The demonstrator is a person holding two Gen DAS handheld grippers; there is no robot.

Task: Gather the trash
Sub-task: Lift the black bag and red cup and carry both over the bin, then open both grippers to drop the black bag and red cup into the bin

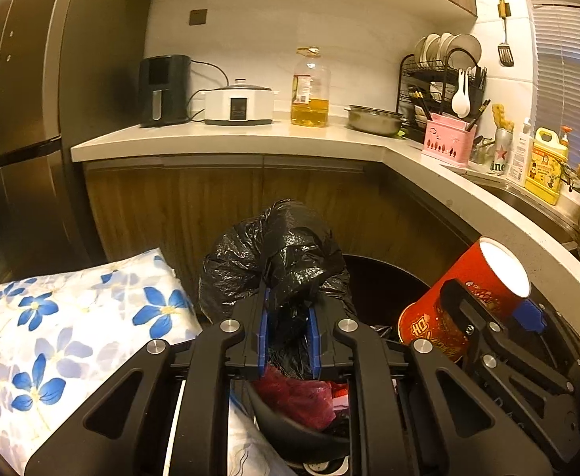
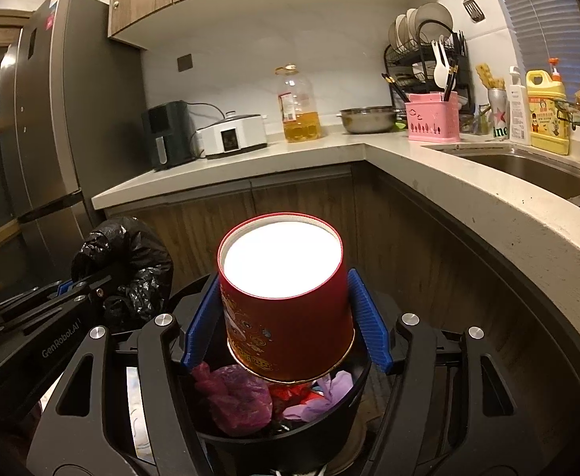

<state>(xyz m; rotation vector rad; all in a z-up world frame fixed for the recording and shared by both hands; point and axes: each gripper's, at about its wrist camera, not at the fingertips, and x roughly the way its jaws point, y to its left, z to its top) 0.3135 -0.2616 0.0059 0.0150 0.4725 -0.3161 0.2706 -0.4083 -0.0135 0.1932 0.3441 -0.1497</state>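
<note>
My left gripper (image 1: pixel 288 313) is shut on a bunched black trash bag (image 1: pixel 278 254) and holds it up above a black trash bin (image 1: pixel 290 428). My right gripper (image 2: pixel 286 309) is shut on a red paper cup (image 2: pixel 286 297), mouth turned toward the camera, held just above the bin (image 2: pixel 282 440). The bin holds crumpled pink and purple wrappers (image 2: pixel 234 396). The red cup (image 1: pixel 464 293) and the right gripper (image 1: pixel 492 317) show at the right of the left wrist view. The bag (image 2: pixel 127 265) and the left gripper (image 2: pixel 71 297) show at the left of the right wrist view.
A floral blue-and-white cloth (image 1: pixel 64 333) lies left of the bin. A kitchen counter (image 2: pixel 250 166) wraps around behind, with an air fryer (image 2: pixel 167 135), cooker, oil bottle (image 2: pixel 297 107), steel bowl, dish rack and sink (image 2: pixel 527 170). A fridge (image 2: pixel 52 119) stands at the left.
</note>
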